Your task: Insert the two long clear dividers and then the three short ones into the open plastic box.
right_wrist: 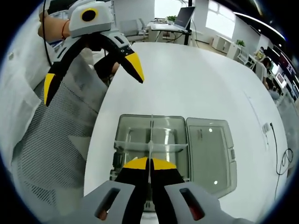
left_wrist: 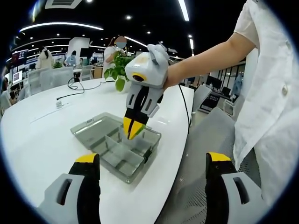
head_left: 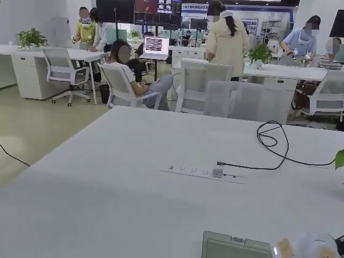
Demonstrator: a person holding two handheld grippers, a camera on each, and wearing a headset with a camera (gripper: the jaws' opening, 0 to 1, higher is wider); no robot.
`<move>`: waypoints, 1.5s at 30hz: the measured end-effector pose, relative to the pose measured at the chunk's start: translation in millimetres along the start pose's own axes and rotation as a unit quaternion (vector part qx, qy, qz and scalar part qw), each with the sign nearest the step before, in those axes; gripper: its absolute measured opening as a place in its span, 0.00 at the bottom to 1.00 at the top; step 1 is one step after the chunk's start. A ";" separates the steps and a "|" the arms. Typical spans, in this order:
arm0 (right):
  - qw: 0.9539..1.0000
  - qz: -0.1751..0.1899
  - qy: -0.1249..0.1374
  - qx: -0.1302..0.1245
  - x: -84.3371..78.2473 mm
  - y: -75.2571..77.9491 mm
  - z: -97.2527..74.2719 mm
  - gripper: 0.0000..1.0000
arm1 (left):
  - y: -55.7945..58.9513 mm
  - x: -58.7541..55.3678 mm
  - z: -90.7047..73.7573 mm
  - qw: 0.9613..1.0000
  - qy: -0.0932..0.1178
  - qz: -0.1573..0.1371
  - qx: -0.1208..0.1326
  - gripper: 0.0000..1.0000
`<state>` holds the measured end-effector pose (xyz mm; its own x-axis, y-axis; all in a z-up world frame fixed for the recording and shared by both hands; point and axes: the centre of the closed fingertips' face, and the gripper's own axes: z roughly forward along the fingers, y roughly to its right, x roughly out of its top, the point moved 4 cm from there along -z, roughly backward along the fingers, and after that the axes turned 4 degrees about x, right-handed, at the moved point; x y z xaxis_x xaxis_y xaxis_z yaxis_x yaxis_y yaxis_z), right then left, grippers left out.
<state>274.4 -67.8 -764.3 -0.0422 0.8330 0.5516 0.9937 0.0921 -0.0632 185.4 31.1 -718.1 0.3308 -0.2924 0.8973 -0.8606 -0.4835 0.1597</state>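
Note:
The clear plastic box [right_wrist: 133,135] lies open near the table edge, its lid [right_wrist: 210,149] folded flat beside it. My right gripper [right_wrist: 149,164] is shut on a thin clear divider [right_wrist: 151,128] standing upright in the box. This divider crosses another clear divider [right_wrist: 163,146] that runs across the tray. In the left gripper view the right gripper [left_wrist: 134,128] points down into the box [left_wrist: 114,149]. My left gripper [left_wrist: 152,161] is open and holds nothing, hovering back from the box by the table edge. It also appears as the left gripper [right_wrist: 93,70], open above the person's lap. A corner of the lid [head_left: 236,246] shows in the head view.
A power strip [head_left: 201,173] is set into the white table [head_left: 107,183], with a black cable [head_left: 274,145] looping to the right. A small plant [left_wrist: 119,70] stands behind the box. Chairs, desks and several people fill the room beyond.

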 end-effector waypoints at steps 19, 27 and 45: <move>0.999 -0.010 -0.042 0.008 -9.1 0.3 16.9 0.03 | -0.4 -4.4 0.6 1.000 -0.004 -0.004 0.000 0.96; 0.999 -0.013 -0.044 0.003 -9.0 -0.1 16.5 0.03 | 0.4 -2.8 1.1 1.000 -0.004 -0.003 0.000 0.96; 0.999 0.032 0.014 -0.020 1.1 -2.4 -6.9 0.15 | 1.3 -1.9 -1.2 1.000 -0.006 -0.004 0.002 0.96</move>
<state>272.7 -70.9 -757.8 0.0234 0.8205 0.5712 0.9976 0.0177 -0.0664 183.2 32.0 -719.1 0.3426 -0.2979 0.8910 -0.8560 -0.4898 0.1654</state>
